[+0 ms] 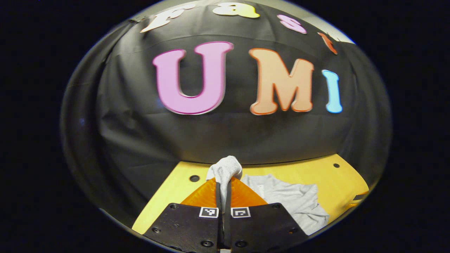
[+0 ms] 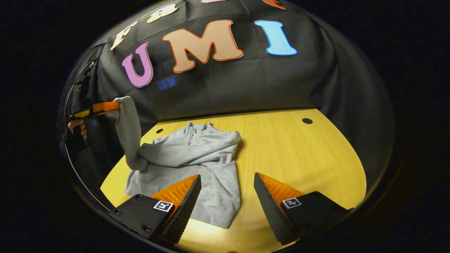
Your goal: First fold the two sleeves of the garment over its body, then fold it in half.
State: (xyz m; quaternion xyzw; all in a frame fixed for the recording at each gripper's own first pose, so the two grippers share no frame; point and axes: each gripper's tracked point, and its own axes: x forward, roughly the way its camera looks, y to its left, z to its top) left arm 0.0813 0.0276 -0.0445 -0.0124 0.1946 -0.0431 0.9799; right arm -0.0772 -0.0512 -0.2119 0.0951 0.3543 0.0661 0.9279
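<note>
A grey zip-neck sweatshirt (image 2: 197,158) lies on the yellow wooden table (image 2: 299,151), one sleeve folded across its chest. Its other sleeve (image 2: 128,133) rises from the table's left edge. That sleeve's cuff (image 1: 225,168) is pinched between the orange fingers of my left gripper (image 1: 224,182), which is shut on it high above the table; the same left gripper (image 2: 105,106) and the hand holding it appear at the left of the right gripper view. My right gripper (image 2: 226,182) hovers open above the garment's lower hem, nothing between its fingers.
The booth's black cloth wall closes the table's back and sides. Small dark holes (image 2: 307,121) dot the tabletop near its far corners. Bare wood stretches to the right of the sweatshirt.
</note>
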